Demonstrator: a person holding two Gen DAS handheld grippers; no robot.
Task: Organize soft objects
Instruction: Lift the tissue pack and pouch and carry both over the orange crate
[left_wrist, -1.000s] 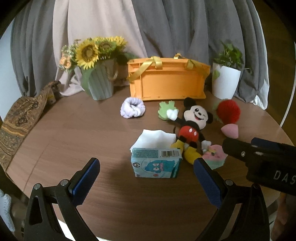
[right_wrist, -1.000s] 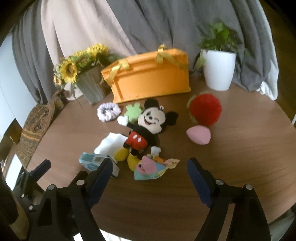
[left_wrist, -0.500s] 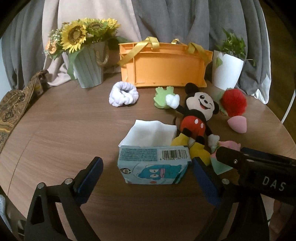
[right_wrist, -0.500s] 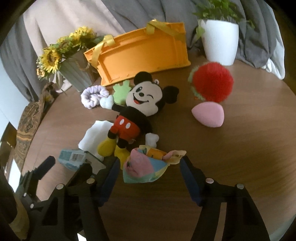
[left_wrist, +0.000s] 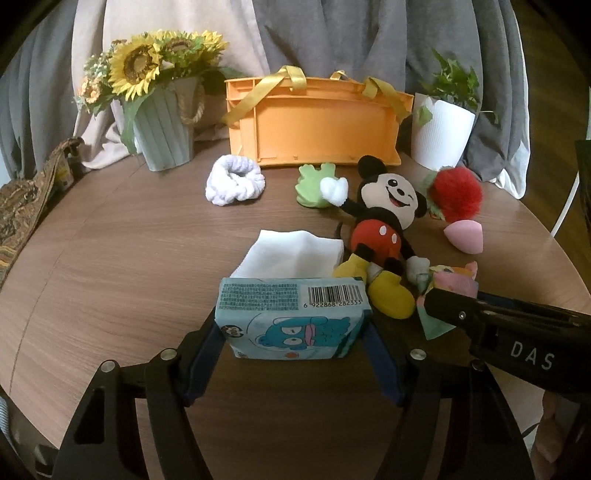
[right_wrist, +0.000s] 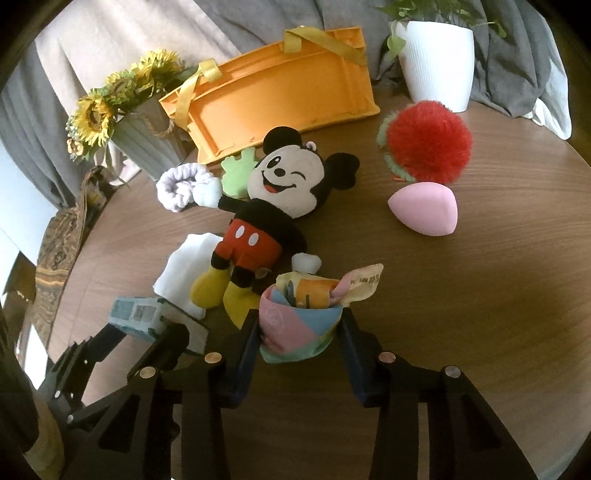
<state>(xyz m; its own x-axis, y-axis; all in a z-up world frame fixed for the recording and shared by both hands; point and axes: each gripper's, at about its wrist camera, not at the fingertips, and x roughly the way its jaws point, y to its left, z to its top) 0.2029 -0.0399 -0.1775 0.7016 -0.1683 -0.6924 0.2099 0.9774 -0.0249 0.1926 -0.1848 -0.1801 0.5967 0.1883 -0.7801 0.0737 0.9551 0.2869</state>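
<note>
1. The left gripper (left_wrist: 293, 334) has just been closing; its pads now press the ends of the tissue pack (left_wrist: 291, 319), whose long axis spans the jaws.
2. The right gripper (right_wrist: 301, 334) has just been closing and now pinches the pastel cloth toy (right_wrist: 299, 325).
3. The orange basket (left_wrist: 317, 122) lies at twelve o'clock, beyond the mouse plush (left_wrist: 384, 221).

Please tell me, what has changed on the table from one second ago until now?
Both grippers came down and closed. The left gripper now clamps the tissue pack; the right gripper now clamps the pastel cloth toy. Both things rest on the table, not yet lifted. The mouse doll, red pompom, pink sponge, scrunchie and orange basket stayed in place.
</note>
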